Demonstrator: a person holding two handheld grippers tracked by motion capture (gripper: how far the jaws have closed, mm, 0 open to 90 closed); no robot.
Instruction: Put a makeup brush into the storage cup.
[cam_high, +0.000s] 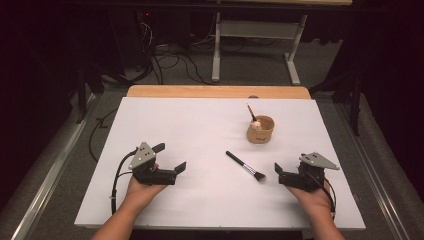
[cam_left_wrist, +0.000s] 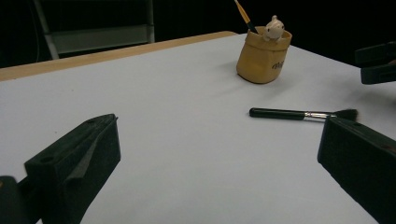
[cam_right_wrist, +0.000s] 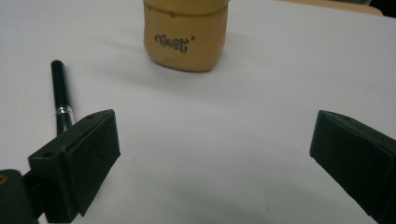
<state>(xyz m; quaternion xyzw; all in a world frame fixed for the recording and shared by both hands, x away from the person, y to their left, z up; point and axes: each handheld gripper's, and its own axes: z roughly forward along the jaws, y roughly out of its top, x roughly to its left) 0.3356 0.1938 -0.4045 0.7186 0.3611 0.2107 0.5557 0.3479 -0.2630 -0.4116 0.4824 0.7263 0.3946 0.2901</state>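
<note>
The slim black-handled makeup brush with a silver ferrule (cam_high: 244, 166) lies flat on the white tabletop (cam_high: 200, 200) at lower centre of the high view, its long axis slanting from handle tip at upper left to bristles at lower right, below the tan sack-shaped ceramic holder (cam_high: 260, 131). The right claw (cam_high: 279, 171), jaws spread wide and empty, sits just right of the bristles and is clearly nearer. The left claw (cam_high: 170, 158), likewise spread and empty, is well apart at lower left.
</note>
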